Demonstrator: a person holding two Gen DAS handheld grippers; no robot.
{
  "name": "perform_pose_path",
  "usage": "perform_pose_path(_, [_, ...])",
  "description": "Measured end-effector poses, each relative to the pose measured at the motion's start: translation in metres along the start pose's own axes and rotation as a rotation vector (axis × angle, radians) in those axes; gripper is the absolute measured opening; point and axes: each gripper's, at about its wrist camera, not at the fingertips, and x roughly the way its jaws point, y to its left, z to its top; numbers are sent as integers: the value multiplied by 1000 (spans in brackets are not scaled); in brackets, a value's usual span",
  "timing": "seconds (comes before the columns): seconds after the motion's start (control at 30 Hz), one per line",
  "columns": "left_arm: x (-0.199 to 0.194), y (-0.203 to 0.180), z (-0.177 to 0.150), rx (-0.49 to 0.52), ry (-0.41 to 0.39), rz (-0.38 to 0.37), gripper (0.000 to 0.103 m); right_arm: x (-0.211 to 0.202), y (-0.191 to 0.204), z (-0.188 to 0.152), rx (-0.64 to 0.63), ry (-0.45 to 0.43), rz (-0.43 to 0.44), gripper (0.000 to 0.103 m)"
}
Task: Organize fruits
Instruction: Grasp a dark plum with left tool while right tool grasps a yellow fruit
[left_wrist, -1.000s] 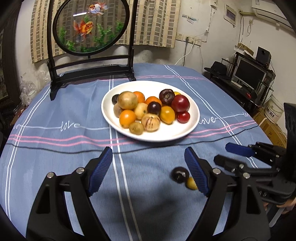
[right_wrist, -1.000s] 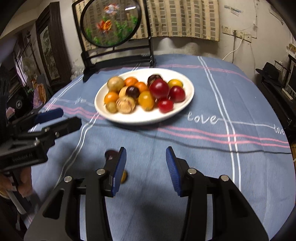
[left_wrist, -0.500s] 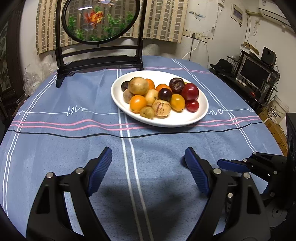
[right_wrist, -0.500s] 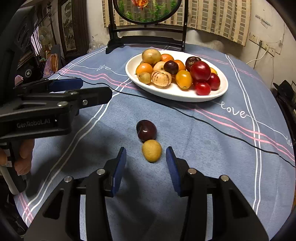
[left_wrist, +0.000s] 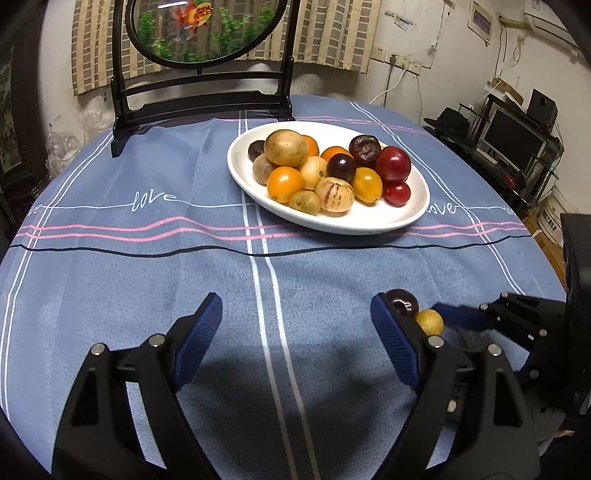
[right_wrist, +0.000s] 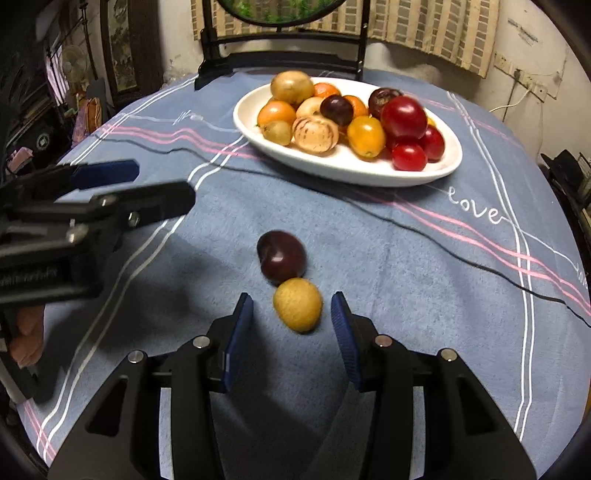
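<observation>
**Kid:** Right hand-held gripper (right_wrist: 291, 328) is low over the bench (right_wrist: 406, 295). What is it doing?

**Helper:** Its jaws have just been closing a bit. The little yellow fruit (right_wrist: 297, 309) sits between them, but the pads are not on it yet. It holds nothing.

**Kid:** And the dark plum (right_wrist: 282, 257)?

**Helper:** It lies just behind the yellow fruit, touching it, on the side toward the white plate (right_wrist: 347, 168). The plate is full of fruit.

**Kid:** How should it grab?

**Helper:** I think it should go down a little more, so the pads meet the fruit's fat middle. Then squeeze softly, so the fruit does not pop out or push the plum away.

**Kid:** And the left hand-held gripper (left_wrist: 295, 338)?

**Helper:** Wide open and empty, beside the plum, its jaws just opened a bit more.
</observation>
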Motion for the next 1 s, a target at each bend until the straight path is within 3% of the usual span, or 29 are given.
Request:
perform_pose_path(0.1, [2,-2,-1,8,9,5,85,0,1,-1,-14,-10,13,26])
perform_pose_path(0.37, [6,-13,-5,37,33,8,85,-15,-41,-8,123,-58,1,26])
perform_pose_path(0.57, [15,-42,-7,113,52,-14,85,-20,-74,-18,238,-70,-8,26])
perform_pose_path(0.83, [31,-74,-6,178,70,-27,85,-28,-82,-23,268,-94,6,26])
perform_pose_path(0.9, [40,-76,-5,173,92,-34,82,-27,-82,-24,276,-93,5,26])
perform_pose_path(1.0, [49,-76,-6,163,119,-50,59,-25,-84,-25,283,-82,6,26])
